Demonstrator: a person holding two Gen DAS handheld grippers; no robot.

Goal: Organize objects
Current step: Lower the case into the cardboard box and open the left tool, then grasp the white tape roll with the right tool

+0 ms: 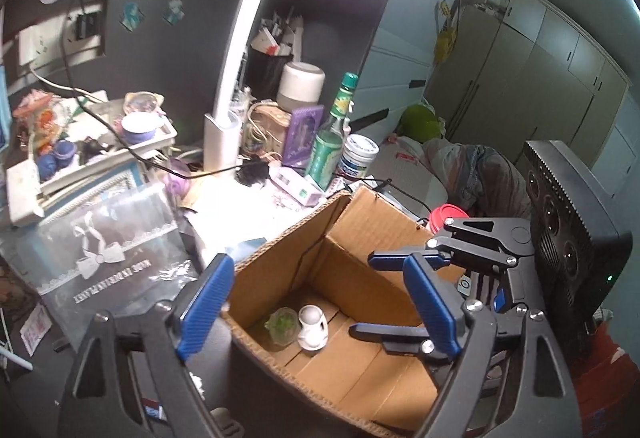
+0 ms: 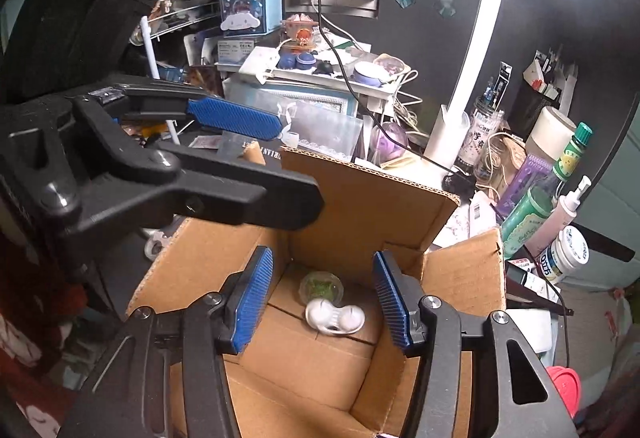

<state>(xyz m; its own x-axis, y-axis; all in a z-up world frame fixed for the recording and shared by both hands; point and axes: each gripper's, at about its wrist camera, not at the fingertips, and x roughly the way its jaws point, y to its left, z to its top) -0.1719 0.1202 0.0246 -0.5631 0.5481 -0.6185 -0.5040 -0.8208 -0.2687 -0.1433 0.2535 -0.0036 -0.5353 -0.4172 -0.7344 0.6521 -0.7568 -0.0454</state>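
Objects for sorting lay in the cardboard box (image 2: 372, 197) below both my grippers: 1 small green glass cup (image 2: 321, 288) and 1 white rounded figurine (image 2: 335, 316), touching each other on the box floor near the far corner. My right gripper (image 2: 322, 298) hung over the open top with its 2 blue pads spread wide and nothing between them; in the right wrist view the 2 pieces sat framed between the pads, lower down on the floor. My left gripper (image 1: 316, 302) was likewise spread and empty, held above the box's near left edge, with the cup (image 1: 283, 326) and figurine (image 1: 313, 326) ahead between its fingers. Each gripper showed in the other's camera: the right one (image 1: 390, 294) reached into the box from the right side, and the left one (image 2: 256, 161) crossed the box's upper left rim.

Only those 2 pieces were in the box; its flaps stood open. Beyond it on the cluttered desk stood 1 white lamp (image 1: 236, 77), 1 green bottle (image 1: 330, 141), 1 white jar (image 1: 358, 155) just beside the bottle, and 1 purple case (image 1: 302, 135). A white tray (image 1: 24, 181) to the left held small blue pots. A red lid (image 1: 446, 215) showed behind the box's right wall.
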